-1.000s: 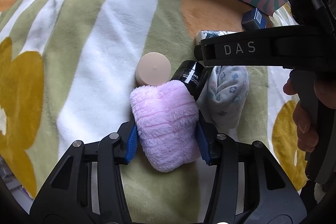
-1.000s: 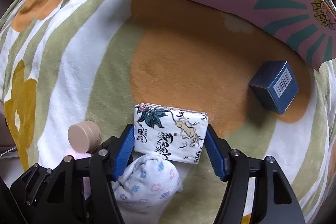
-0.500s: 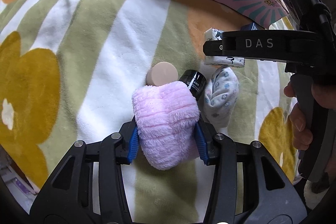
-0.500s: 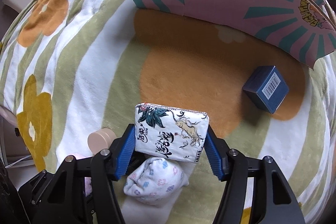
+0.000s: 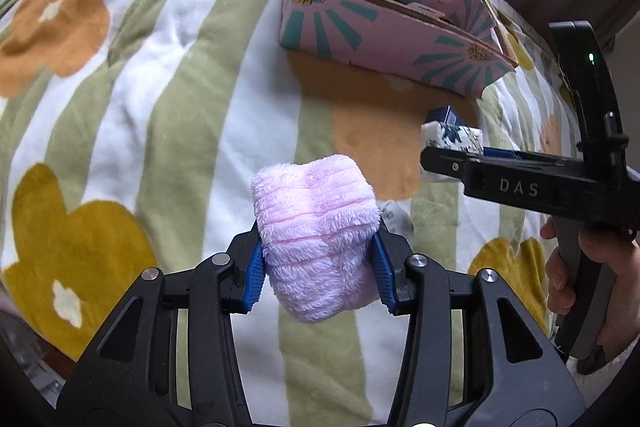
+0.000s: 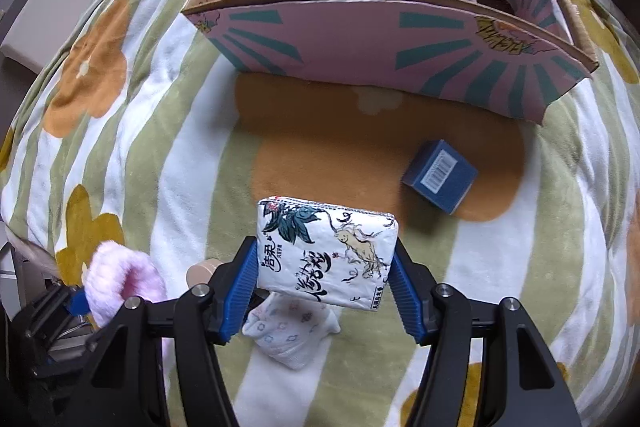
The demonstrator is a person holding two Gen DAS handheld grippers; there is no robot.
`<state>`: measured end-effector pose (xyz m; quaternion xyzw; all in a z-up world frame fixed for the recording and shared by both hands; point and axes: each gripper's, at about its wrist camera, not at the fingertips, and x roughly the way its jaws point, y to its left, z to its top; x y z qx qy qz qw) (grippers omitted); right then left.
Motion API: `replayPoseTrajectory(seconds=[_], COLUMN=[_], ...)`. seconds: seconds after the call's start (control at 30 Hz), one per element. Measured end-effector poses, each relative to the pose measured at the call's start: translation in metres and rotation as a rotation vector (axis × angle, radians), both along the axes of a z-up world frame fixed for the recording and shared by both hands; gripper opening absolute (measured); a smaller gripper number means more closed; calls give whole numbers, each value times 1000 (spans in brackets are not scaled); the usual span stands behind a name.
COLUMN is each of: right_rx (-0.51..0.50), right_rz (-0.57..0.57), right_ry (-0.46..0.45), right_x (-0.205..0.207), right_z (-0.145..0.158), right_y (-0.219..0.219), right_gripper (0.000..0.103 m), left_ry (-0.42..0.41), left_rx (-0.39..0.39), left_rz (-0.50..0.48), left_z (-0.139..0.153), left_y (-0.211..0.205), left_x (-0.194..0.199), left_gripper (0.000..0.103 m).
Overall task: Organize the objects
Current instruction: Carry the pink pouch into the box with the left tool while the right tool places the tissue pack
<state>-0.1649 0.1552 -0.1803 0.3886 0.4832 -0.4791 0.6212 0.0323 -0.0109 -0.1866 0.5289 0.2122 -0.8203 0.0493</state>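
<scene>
My left gripper [image 5: 318,273] is shut on a fluffy pink cloth roll [image 5: 316,235] and holds it above the blanket. My right gripper [image 6: 325,285] is shut on a white tissue pack [image 6: 326,253] printed with leaves and a horse, also held up in the air. The pink cloth roll shows at the lower left of the right wrist view [image 6: 120,281]. The open pink and teal cardboard box [image 6: 400,39] stands ahead on the blanket; it also shows in the left wrist view [image 5: 392,27]. The tissue pack shows beside the right gripper in the left wrist view [image 5: 450,139].
A small blue box [image 6: 440,177] lies on the orange flower patch before the cardboard box. A white patterned cloth bundle [image 6: 290,331] and a beige round lid [image 6: 202,271] lie on the striped flowered blanket [image 6: 180,155] below my right gripper.
Both grippers have risen off the blanket with their loads. The cardboard box's open top has come into view. The lid, dark jar and cloth bundle stayed on the blanket.
</scene>
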Motion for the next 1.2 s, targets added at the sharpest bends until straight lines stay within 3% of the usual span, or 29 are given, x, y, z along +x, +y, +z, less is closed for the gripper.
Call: replayPoseTrajectory(seconds=[0.13,0.33,0.53,0.67,0.97,1.2], right_rx=[-27,-102,-179,-215,-215,-175], right_rz=[-38,-97,-111,-107,-89,-110], right_ry=[20,32,53,54,44,14], right_x=[-4,-30,-41,-38,-18,-9], right_z=[11,59,108,122,106,74], right_y=[-7,-24,-58,-87,-145,-170], right_gripper=[58,58,58,58,58,58], left_ry=[24,67,138,175,157,123], left_rx=[-30,-69,-92,-96,-113,-86], left_rz=[-32,-95,-156,-209,-288,-316], left_z=[23,61,95,108,87,49], left_y=[-18,-39,-50,-50,-47,-45], left_x=[-23,-72,-134,-185,-285,-314], left_gripper=[41,41,41,42,41,41])
